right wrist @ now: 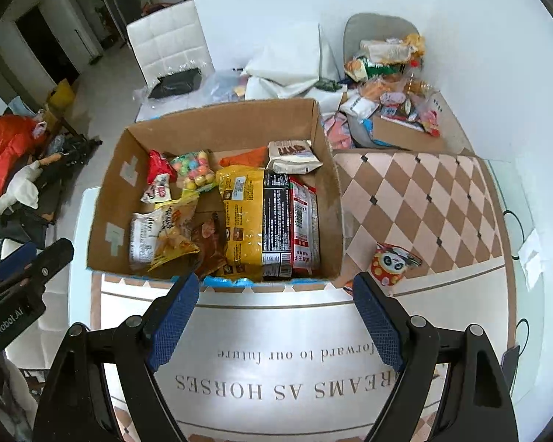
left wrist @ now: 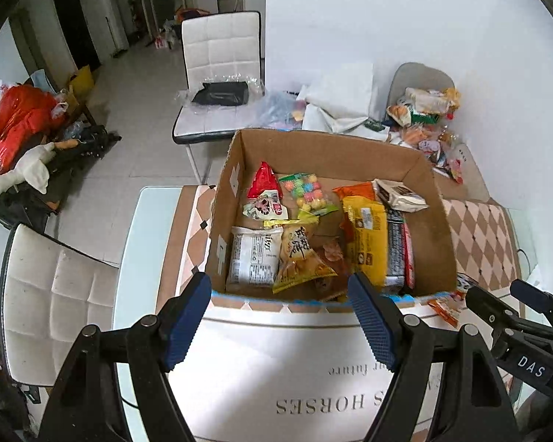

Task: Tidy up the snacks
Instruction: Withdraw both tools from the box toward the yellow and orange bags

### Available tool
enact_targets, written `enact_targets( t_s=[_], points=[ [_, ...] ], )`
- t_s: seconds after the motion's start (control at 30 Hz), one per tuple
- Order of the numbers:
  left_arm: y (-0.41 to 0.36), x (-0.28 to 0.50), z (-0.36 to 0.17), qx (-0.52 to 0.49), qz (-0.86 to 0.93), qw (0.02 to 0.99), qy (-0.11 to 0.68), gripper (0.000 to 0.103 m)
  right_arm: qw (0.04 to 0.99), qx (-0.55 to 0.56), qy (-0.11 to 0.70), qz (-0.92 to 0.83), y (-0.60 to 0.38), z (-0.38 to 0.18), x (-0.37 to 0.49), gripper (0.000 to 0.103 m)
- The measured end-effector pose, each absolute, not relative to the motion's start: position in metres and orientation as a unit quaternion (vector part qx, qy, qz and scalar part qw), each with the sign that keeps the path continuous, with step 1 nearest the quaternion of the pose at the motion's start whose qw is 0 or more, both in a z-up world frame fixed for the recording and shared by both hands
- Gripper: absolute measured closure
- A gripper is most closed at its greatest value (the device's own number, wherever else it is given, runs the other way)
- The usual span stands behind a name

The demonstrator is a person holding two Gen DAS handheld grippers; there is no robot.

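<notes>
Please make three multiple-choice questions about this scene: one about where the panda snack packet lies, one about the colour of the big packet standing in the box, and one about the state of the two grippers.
1. Where is the panda packet?
A. Inside the cardboard box
B. On the table mat, outside the box to its right
C. On the white chair

2. What colour is the large packet standing in the cardboard box?
A. Yellow
B. Green
C. Purple

3. How are the left gripper and right gripper?
A. Both open and empty
B. Both shut on snacks
C. Only the left holds a packet

Answers: 1 B, it lies on the table mat beside the box wall. 2 A, its wrapper is plainly yellow. 3 A, the fingers stand wide apart with nothing between them.
</notes>
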State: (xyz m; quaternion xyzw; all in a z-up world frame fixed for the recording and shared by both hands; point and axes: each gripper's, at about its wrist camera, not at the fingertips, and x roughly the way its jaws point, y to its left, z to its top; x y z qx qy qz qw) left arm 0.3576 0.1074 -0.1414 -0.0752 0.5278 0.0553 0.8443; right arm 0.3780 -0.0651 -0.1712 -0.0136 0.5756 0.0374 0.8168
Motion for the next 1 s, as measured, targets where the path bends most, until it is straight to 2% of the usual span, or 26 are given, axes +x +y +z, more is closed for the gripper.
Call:
enact_targets(
  t_s=[0.27, 0.37, 0.6, 0.7, 1.0],
  points=[
    [0.093, 0.317, -0.108, -0.069, 0.056, 0.859, 0.504, 0.027, 0.839, -0.007, 0.542, 0.049, -0.074, -0.128, 0.336, 0.015],
    [0.088, 0.305, -0.099, -0.066, 0.059, 0.864, 0.496, 0.027, 0.844, -0.005, 0.533, 0.056, -0.076, -0.115, 0.323, 0.007],
    [0.079, 0.291, -0.092, -0.067, 0.056, 0.862, 0.499, 0.027, 0.845, 0.005, 0.530, 0.070, -0.080, -0.105, 0.300, 0.007],
    [0.068, 0.290, -0.101, -0.069, 0.036, 0.857, 0.510, 0.006, 0.838, 0.028, 0.540, 0.073, -0.092, -0.111, 0.292, 0.007],
    [-0.028, 0.300, -0.162, -0.043, -0.033, 0.817, 0.574, 0.006, 0.796, 0.101, 0.596, -0.013, -0.203, -0.169, 0.268, 0.007]
  ],
)
